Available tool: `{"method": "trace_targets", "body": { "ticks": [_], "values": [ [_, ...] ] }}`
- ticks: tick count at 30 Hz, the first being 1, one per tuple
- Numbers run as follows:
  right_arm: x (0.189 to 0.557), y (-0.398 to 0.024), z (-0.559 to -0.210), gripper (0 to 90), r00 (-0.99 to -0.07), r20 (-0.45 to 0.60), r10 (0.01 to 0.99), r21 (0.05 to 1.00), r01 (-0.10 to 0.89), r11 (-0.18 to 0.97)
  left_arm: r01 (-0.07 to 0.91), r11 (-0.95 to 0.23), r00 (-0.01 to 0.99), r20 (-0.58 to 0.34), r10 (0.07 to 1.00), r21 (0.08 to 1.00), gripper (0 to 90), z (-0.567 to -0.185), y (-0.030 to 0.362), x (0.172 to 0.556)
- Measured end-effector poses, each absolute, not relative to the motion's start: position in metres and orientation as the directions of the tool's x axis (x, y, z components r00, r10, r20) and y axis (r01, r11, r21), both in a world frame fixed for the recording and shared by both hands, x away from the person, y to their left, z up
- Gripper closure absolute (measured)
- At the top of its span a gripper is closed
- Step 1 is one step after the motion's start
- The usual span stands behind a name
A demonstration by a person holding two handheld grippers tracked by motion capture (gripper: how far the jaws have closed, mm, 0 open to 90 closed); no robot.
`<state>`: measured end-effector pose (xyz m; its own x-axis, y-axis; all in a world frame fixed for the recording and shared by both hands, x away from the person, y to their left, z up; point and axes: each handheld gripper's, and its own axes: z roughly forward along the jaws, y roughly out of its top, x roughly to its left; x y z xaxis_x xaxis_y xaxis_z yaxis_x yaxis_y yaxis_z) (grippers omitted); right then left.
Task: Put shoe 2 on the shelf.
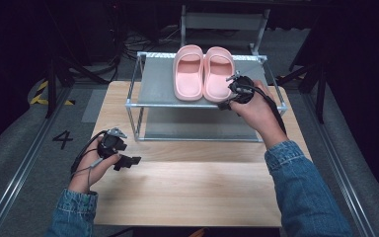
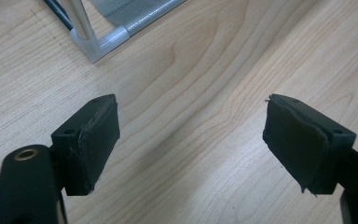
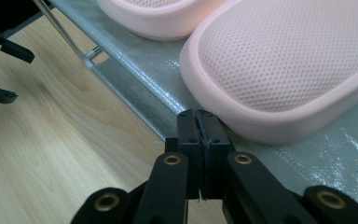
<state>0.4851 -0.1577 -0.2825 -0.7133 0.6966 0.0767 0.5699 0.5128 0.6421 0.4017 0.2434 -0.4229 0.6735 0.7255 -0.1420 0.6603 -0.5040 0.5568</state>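
- High view: a pair of pink slippers [image 1: 203,74] sits side by side on the top shelf of a metal-framed rack [image 1: 153,104], which stands on the wooden surface [image 1: 187,187].
- Right hand-held gripper [image 1: 225,104] is at the shelf's front edge, just beside the right slipper [image 3: 289,70]; its jaws are pressed together with nothing between them.
- Left hand-held gripper [image 2: 191,140] hovers over bare wood near the rack's corner leg [image 2: 81,21], jaws spread wide and empty.
- Beyond the surface stands a grey metal frame [image 1: 224,22].
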Motion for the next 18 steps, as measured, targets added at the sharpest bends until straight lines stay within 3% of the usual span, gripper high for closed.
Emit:
{"method": "trace_targets", "body": {
  "ticks": [9,18],
  "values": [
    [0.472,-0.165,-0.275,75.4,-0.710,0.095,0.698,0.687,0.554,0.470,0.654,-0.513,0.682,-0.139,0.718,0.556,19.0,-0.422,0.240,0.405],
    [0.457,-0.175,-0.264,71.7,-0.714,0.087,0.694,0.712,0.532,0.458,0.652,-0.520,0.685,-0.136,0.715,0.551,19.0,-0.422,0.241,0.404]
  ]
}}
